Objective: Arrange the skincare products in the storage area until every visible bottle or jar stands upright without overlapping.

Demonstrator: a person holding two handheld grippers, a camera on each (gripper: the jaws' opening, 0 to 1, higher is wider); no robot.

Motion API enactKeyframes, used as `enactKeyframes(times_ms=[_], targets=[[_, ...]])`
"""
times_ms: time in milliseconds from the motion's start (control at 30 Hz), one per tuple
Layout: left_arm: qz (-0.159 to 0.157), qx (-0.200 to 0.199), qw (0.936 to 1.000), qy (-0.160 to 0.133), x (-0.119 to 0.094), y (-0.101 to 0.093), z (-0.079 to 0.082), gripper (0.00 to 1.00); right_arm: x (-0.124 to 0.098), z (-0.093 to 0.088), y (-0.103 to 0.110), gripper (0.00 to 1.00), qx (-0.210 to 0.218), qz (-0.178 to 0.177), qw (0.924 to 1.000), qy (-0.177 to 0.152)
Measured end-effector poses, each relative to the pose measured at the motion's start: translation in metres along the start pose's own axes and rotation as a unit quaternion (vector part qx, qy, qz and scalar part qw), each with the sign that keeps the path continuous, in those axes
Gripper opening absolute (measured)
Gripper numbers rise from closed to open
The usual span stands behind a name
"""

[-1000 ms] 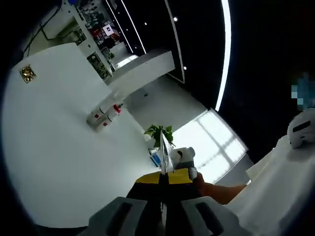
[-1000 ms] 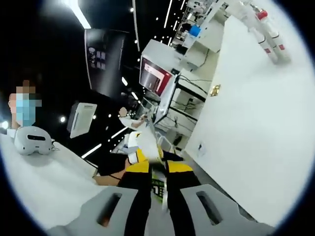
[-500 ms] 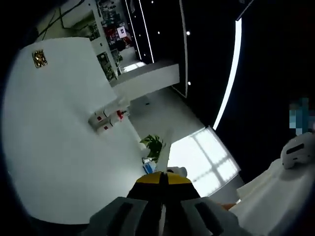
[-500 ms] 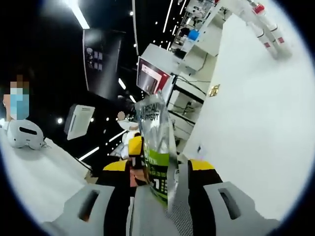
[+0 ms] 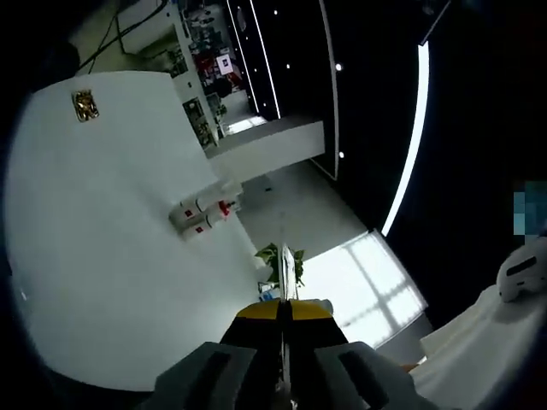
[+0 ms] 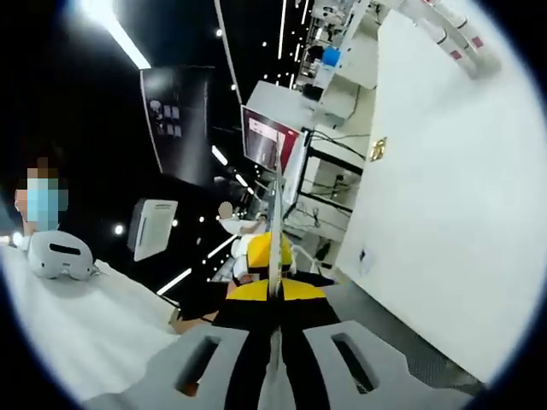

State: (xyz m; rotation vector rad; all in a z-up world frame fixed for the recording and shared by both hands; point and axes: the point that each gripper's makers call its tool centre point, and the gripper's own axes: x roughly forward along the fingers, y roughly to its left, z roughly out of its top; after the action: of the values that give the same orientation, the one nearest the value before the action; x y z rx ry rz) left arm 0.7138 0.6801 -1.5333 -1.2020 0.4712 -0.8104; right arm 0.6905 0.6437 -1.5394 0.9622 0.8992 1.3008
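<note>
Two white bottles with red caps [image 5: 205,218] lie side by side on the white table [image 5: 102,256], far ahead of my left gripper [image 5: 284,309]. That gripper is shut on a thin sachet [image 5: 286,272] seen edge-on. In the right gripper view the same bottles [image 6: 449,30] lie at the top right of the table [image 6: 436,213]. My right gripper [image 6: 273,295] is shut on a thin sachet [image 6: 275,224], also edge-on, with a yellow shape [image 6: 259,252] just behind it.
A small gold object [image 5: 84,104] [image 6: 379,149] rests on the table near its edge. A white headset [image 6: 58,254] [image 5: 521,269] sits on a white-covered surface beside a person. Shelves [image 6: 342,51] stand beyond the table.
The sachet in my right gripper has turned from face-on, showing its green label, to edge-on. Both views have shifted a little with the hands; the bottles have not moved.
</note>
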Motion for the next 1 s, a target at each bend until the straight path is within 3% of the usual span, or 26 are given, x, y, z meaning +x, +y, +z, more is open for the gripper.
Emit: enactKeyframes(times_ms=[200,267,400,500,667,767,867,933,1000], targets=[[-0.002,-0.030,0.9995,-0.012,0.005,0.000,0.002,0.02,-0.002,0.007,0.000,0.00,0.005,0.011,0.9997,-0.019],[-0.002,-0.035,0.9994,0.005,0.006,0.000,-0.003,0.03,-0.002,0.009,0.001,0.00,0.012,0.018,0.9994,-0.027],[-0.002,-0.014,0.9989,0.046,0.011,-0.002,-0.020,0.07,-0.010,0.028,0.004,0.00,0.029,0.035,0.9959,-0.078],[-0.012,0.011,0.9978,0.064,0.012,-0.008,-0.027,0.05,-0.008,0.027,0.004,0.00,0.023,0.030,0.9973,-0.063],[-0.008,0.013,0.9987,0.049,0.006,-0.008,-0.020,0.02,0.000,0.029,0.007,0.00,0.012,0.024,0.9984,-0.050],[0.000,0.014,0.9993,0.035,0.003,-0.004,-0.013,0.01,0.006,0.034,0.004,0.02,-0.025,0.008,0.9979,-0.060],[0.002,0.004,0.9999,0.013,0.004,-0.002,-0.003,0.01,0.007,0.033,0.005,0.16,-0.024,0.010,0.9975,-0.066],[0.011,-0.013,0.9999,-0.001,0.009,0.004,0.006,0.01,0.001,0.030,-0.004,0.24,-0.057,-0.022,0.9955,-0.072],[0.015,0.004,0.9999,0.001,0.013,0.006,0.012,0.01,-0.010,0.013,-0.014,0.24,-0.079,-0.053,0.9950,-0.030]])
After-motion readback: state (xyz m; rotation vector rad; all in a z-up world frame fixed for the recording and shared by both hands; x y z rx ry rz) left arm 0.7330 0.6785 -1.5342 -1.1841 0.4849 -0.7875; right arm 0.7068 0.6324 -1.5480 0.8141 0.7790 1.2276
